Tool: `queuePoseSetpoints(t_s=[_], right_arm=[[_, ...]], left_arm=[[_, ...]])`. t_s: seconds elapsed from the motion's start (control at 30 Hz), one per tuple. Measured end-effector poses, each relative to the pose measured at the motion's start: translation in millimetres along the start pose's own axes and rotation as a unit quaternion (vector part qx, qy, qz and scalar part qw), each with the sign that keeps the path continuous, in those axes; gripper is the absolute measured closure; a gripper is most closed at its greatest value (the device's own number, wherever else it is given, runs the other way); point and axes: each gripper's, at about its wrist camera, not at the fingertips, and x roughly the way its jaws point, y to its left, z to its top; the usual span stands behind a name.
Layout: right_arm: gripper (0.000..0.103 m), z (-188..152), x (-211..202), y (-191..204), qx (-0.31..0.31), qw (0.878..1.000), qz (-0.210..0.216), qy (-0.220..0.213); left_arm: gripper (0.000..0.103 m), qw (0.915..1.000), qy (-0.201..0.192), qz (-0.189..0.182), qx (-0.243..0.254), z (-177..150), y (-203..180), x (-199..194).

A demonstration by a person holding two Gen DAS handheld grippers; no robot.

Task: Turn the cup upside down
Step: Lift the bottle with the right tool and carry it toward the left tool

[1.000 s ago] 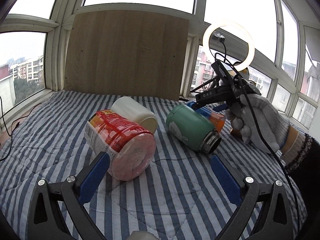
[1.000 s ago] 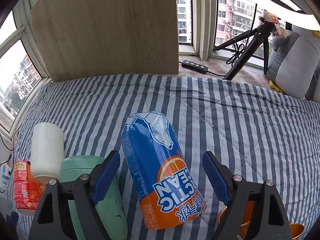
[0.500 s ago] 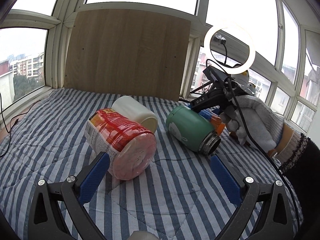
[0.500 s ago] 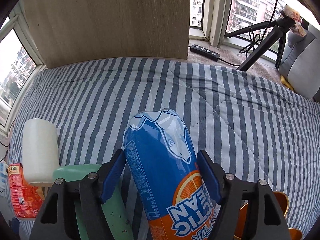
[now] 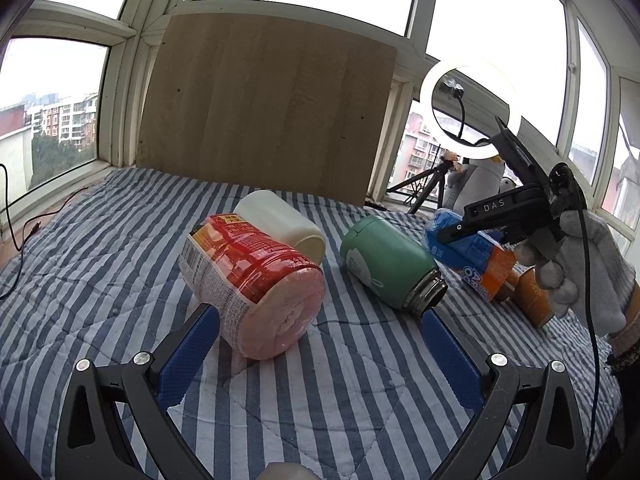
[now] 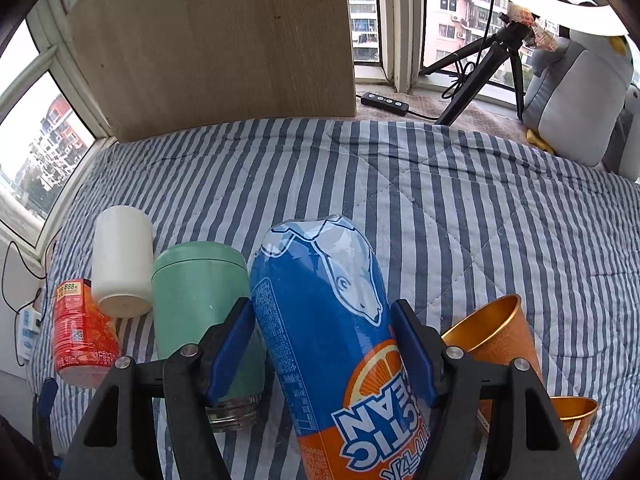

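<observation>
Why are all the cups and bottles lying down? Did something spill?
No spill shows. The red jar, white cup, green flask and blue-orange can all lie tipped on the striped blanket. The flask's mouth has no lid.

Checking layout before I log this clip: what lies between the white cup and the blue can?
The green flask, lying on its side between the white cup and the blue can; the right wrist view shows it best.

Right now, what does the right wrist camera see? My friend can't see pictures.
The right gripper is shut on a blue and orange can lying on a striped quilt. Left of it lie a green flask and white cup.
</observation>
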Motion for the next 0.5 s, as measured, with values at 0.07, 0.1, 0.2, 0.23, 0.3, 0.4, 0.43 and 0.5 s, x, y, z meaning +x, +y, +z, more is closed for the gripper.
queuePoseSetpoints(t_s=[0.07,0.1,0.2,0.23,0.3,0.4,0.43,0.5], right_arm=[[0.037,-18.7,-14.1,3.1,-0.010,1.000,0.016,-0.002],[0.037,-29.2,-20.9,4.6,-0.012,1.000,0.025,-0.003],[0.037,-59.7,-35.1,10.0,-0.011,0.999,0.047,0.000],[0.037,-70.0,-37.7,12.6,-0.011,0.999,0.052,0.002],[0.037,-88.9,-40.1,18.5,-0.008,0.998,0.063,0.007],[0.037,-112.2,-37.4,27.9,0.003,0.995,0.094,0.020],[0.037,-118.1,-36.6,32.0,0.004,0.995,0.099,0.022],[0.037,-128.3,-33.5,40.2,0.007,0.993,0.113,0.026]], left_arm=[[0.000,1.0000,0.003,0.002,-0.001,-0.1,-0.3,0.7],[0.000,1.0000,0.005,0.003,-0.001,0.1,-0.3,1.4],[0.000,0.9999,0.014,0.005,-0.003,0.4,-0.1,2.2],[0.000,0.9998,0.017,0.004,-0.004,0.3,0.2,1.9],[0.000,0.9997,0.023,0.004,-0.007,0.0,1.3,1.1],[0.000,0.9992,0.037,0.003,-0.014,-3.0,4.4,-1.2],[0.000,0.9989,0.044,0.002,-0.017,-5.0,6.5,-2.6],[0.000,0.9981,0.058,0.000,-0.020,-7.3,9.2,-3.0]])
